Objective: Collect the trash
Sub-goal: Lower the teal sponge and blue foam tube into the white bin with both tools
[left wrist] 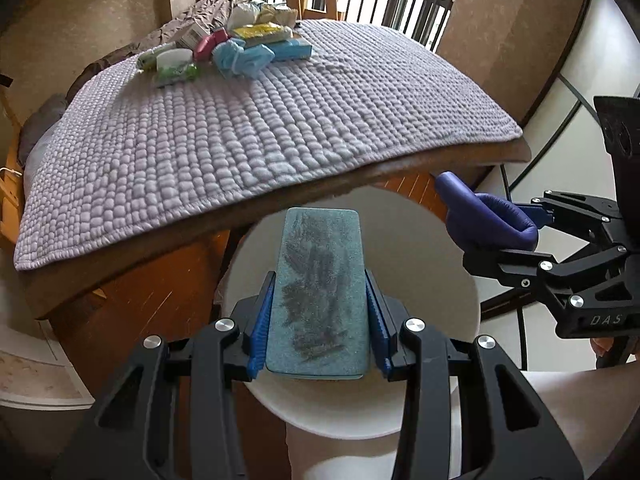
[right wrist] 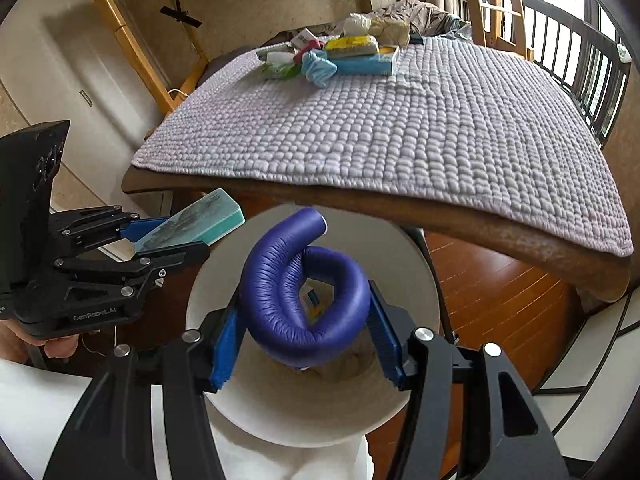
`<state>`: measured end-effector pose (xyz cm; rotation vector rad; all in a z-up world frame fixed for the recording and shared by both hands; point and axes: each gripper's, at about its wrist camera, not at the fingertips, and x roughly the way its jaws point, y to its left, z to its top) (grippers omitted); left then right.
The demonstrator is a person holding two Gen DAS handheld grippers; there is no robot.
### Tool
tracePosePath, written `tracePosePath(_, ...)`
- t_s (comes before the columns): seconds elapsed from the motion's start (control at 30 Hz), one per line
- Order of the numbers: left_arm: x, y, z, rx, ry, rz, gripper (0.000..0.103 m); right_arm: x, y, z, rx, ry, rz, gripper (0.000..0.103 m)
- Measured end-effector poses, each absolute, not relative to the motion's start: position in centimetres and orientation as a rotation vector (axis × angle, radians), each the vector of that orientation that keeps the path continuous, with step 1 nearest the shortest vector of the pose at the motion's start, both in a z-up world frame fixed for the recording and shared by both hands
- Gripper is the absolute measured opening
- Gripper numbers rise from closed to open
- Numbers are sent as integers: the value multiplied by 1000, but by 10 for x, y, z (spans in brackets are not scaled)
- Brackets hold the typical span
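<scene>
My left gripper (left wrist: 318,328) is shut on a teal sponge block (left wrist: 318,292) with dark smears and holds it above the round white bin (left wrist: 448,272). My right gripper (right wrist: 306,332) is shut on a curled purple foam roll (right wrist: 276,292) and holds it over the same bin (right wrist: 416,264), which has some trash inside. Each gripper shows in the other's view: the right one (left wrist: 500,236) with the purple roll (left wrist: 486,216), the left one (right wrist: 160,240) with the sponge (right wrist: 200,220). A pile of trash (left wrist: 228,48) lies at the far end of the table; it also shows in the right wrist view (right wrist: 332,56).
The wooden table (left wrist: 120,268) carries a lilac quilted mat (left wrist: 240,140) and overhangs the bin. Wooden chairs (right wrist: 492,4) and a dark railing (right wrist: 588,72) stand behind. The floor (right wrist: 500,292) is wood to the right.
</scene>
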<state>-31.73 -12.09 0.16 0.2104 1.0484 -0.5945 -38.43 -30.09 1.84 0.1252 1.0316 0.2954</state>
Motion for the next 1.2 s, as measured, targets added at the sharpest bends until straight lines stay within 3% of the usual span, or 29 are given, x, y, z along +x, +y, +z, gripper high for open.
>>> tracePosePath(1.2,-306,-140,-87,323,1194,-584,43,-354,-282,-56,78,1191,287,56)
